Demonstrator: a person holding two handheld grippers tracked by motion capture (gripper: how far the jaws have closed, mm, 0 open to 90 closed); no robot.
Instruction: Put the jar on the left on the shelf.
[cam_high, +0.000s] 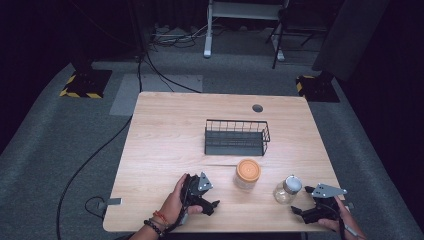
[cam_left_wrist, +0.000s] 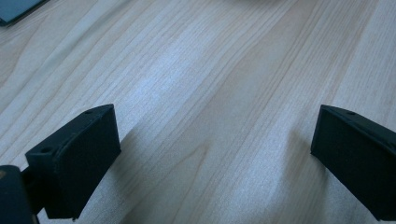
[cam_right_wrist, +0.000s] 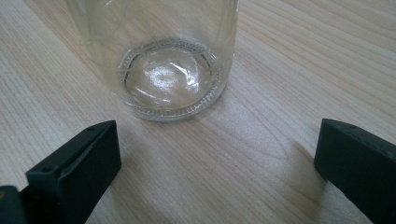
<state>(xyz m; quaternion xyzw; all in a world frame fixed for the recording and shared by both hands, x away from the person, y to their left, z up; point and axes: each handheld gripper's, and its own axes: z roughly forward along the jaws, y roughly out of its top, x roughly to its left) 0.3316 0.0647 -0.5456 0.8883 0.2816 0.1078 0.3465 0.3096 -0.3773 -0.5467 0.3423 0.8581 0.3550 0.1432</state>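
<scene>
Glass jars, two, near table edge; both grippers empty.
We note left gripper (cam_high: 209, 200) jaws spread wide over bare table (cam_high: 165, 130), orange-lidded jar (cam_high: 247, 173) ahead of basket (cam_high: 236, 137), clear jar (cam_right_wrist: 163, 56) just before right gripper's (cam_right_wrist: 217, 163) wide-open jaws: rigid, slippery, breakable; grasp mid-body.

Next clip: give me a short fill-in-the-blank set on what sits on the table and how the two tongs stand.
1. The jar with the orange lid stands on the near side of the black wire ____.
2. The clear glass jar stands just ahead of the ____ tongs.
3. The jaws of the left tongs are wide ____ over bare wood.
4. The basket holds ____.

Missing words: basket; right; open; nothing
</scene>
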